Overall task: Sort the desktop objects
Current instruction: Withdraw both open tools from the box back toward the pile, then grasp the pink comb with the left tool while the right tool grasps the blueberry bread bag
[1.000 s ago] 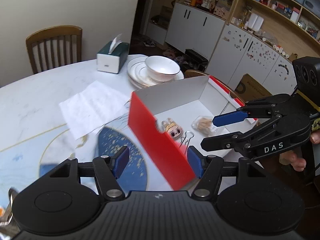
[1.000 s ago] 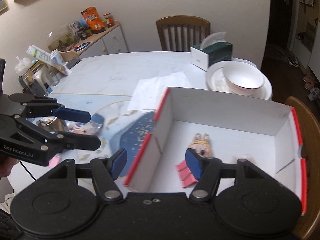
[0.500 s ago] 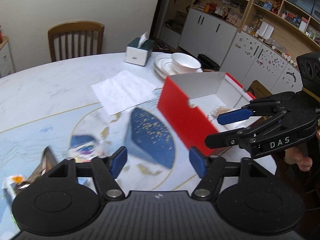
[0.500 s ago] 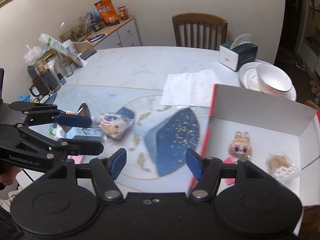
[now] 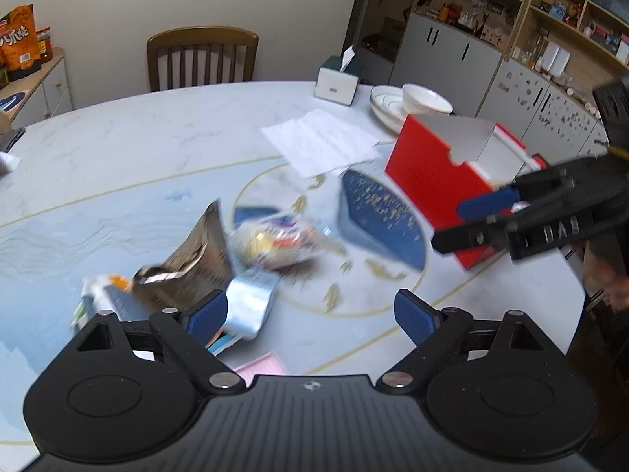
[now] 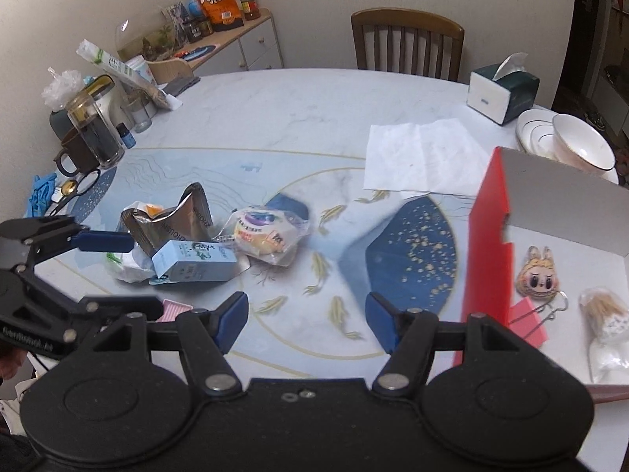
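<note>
A red and white box [image 6: 487,244] stands at the table's right and holds a doll-face charm [image 6: 536,278], a binder clip, a pink pad [image 6: 528,320] and a small wrapped snack [image 6: 603,314]; it also shows in the left wrist view [image 5: 432,181]. A pile left of centre has a wrapped bun [image 6: 263,234], a silver foil bag [image 6: 173,224], a light blue carton [image 6: 194,261] and a pink note [image 6: 173,308]. My left gripper [image 5: 310,314] is open and empty above the pile's near side. My right gripper [image 6: 306,316] is open and empty over the table between pile and box.
A white paper napkin [image 6: 420,157], a tissue box [image 6: 501,94] and stacked plates with a bowl [image 6: 578,147] sit at the back right. Jars, a mug and glasses [image 6: 90,137] crowd the left edge. A wooden chair [image 6: 407,43] stands behind the table.
Both grippers have swung left, away from the box toward the pile of packets. Both stay open and empty.
</note>
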Available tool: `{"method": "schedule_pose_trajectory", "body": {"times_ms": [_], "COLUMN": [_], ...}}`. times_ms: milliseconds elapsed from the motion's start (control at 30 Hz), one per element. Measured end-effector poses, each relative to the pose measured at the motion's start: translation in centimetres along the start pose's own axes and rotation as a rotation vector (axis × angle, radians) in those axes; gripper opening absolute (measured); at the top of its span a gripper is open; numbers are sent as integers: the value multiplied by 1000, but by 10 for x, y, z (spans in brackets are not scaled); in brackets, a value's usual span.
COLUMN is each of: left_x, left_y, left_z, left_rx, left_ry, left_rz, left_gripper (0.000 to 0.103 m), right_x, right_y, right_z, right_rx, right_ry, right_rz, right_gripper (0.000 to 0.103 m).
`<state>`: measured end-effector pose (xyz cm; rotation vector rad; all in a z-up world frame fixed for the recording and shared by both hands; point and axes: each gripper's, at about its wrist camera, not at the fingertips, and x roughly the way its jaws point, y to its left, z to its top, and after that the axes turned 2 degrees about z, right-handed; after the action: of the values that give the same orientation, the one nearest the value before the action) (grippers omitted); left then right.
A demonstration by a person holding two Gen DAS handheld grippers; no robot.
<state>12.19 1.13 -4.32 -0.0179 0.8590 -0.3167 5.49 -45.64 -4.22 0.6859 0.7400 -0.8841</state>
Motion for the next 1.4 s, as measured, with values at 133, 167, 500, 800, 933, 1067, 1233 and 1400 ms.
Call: {"method": "schedule_pose_trajectory", "body": {"times_ms": [133,167,500,800,933,1067,1233,1400], "left_x": [2,3,29,52,59,63,66,68], "left_y": [6,7,12,12,10,10,11,10], "left_z": [-17,-21,-52,-59,-59,-59,-58,-56], "left_rx": [34,39,20,11,8,4,6,11], "left_ry": [17,22,85,109,120,124,126,127], "left_rz": [13,19,63,130,129,136,147,145], "left_gripper": [93,93,93,93,93,93,93,93], "right_x": [11,14,47,77,96,113,132,148], "right_y": [8,10,17,26,30,38,47,49], "right_z": [7,9,26,53,62,69,74,78], "right_rx": [-1,-4,-7,-2,1,-15,-70,-66], "right_ry": [-2,0,40,41,51,57,80,106], "right_rz": [-8,-10,-33,-33,-38,-44,-62,-83], "right_gripper": [66,66,66,66,67,68,68,69]}}
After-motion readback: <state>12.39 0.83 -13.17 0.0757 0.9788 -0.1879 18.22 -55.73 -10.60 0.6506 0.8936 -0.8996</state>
